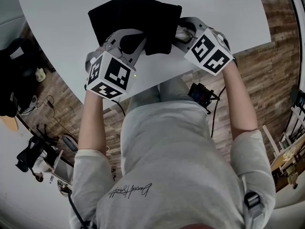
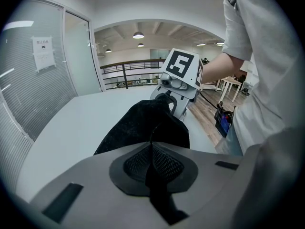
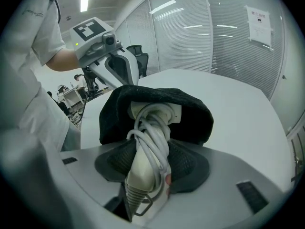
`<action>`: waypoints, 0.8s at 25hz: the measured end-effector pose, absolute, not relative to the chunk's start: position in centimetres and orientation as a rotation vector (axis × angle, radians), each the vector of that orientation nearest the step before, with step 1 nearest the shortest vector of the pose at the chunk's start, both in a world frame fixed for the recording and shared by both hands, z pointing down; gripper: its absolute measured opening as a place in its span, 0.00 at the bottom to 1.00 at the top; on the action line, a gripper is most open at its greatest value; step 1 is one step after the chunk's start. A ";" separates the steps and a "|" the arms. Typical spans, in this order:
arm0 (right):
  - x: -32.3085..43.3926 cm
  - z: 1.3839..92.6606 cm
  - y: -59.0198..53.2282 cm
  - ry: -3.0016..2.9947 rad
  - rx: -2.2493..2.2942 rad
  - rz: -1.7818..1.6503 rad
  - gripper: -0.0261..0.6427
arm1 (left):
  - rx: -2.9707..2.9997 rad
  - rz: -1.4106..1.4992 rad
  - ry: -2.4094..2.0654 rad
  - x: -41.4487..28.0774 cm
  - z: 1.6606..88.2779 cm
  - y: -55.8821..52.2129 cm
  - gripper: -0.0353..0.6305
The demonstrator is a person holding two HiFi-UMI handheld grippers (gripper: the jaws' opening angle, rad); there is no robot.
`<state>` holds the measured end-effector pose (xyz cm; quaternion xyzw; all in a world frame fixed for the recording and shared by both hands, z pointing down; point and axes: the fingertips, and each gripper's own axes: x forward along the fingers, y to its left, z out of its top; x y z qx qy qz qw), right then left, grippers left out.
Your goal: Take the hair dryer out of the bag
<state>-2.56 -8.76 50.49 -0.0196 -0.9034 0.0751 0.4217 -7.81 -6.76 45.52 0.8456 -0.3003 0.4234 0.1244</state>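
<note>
- We see the white desk [image 1: 57, 13] carrying everything.
- On it lies the black bag [image 1: 138, 18], open at one end.
- The left gripper [image 2: 153, 151] has its jaws pressed together on a fold of the bag.
- The right gripper [image 3: 148, 175] pinches in its jaws the handle of the hair dryer [image 3: 143, 159].
- The hair dryer is cream, its cord wound round the handle, and its head sits inside the bag's mouth.

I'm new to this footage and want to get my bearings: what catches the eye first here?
The white hair dryer, its cord wound round the handle, pokes out of the mouth of a black bag, with the right gripper clamped on that handle. Across the bag, the left gripper pinches a fold of its black cloth. The bag lies on a white table.
</note>
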 end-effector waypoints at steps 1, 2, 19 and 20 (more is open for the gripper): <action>-2.5 50.4 -8.8 -2.263 -0.046 0.190 0.37 | 2.465 1.229 -0.879 -7.8 45.5 -6.8 0.08; -2.3 50.3 -8.8 -2.263 -0.042 0.192 0.37 | 2.466 1.222 -0.884 -7.8 45.4 -6.8 0.08; 0.6 49.9 -9.3 -2.257 0.027 0.225 0.37 | 2.467 1.203 -0.909 -7.8 45.3 -7.4 0.08; 0.7 49.8 -9.3 -2.258 0.030 0.227 0.37 | 2.467 1.204 -0.910 -7.8 45.3 -7.4 0.08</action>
